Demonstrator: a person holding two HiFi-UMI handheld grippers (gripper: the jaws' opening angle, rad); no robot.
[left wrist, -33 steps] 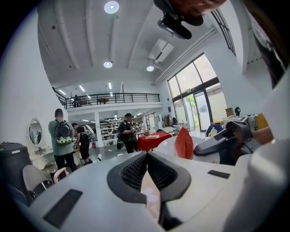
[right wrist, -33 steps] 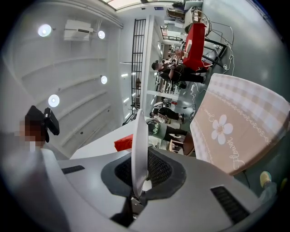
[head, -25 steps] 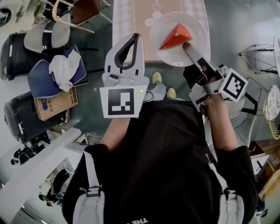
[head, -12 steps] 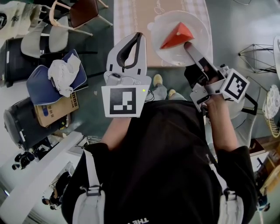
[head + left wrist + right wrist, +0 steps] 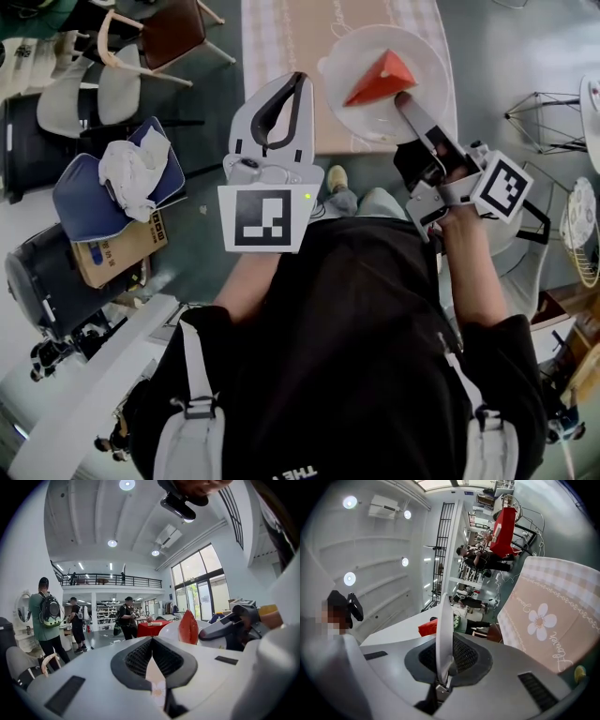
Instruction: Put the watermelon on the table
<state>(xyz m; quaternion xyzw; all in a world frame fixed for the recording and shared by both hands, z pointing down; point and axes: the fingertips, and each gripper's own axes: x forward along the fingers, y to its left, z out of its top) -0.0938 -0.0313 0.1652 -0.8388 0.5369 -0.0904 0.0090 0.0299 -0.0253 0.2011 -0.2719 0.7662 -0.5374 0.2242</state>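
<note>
Watermelon slice (image 5: 380, 77) sits on the white plate (image 5: 375, 124) whose rim the right tongs (image 5: 401, 97) pinch tight over the checked-cloth surface (image 5: 281, 37), so lower it level and well inboard before releasing, left tongs (image 5: 297, 77) closed on nothing.

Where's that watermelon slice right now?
In the head view, upper right: the red watermelon wedge lies on a round white plate, which the right gripper grips by its near rim, at the checked-cloth table's near end.

Grey-green floor (image 5: 214, 131), brown chair (image 5: 173, 23), tall windows (image 5: 199, 581), ceiling lights (image 5: 126, 484)
</note>
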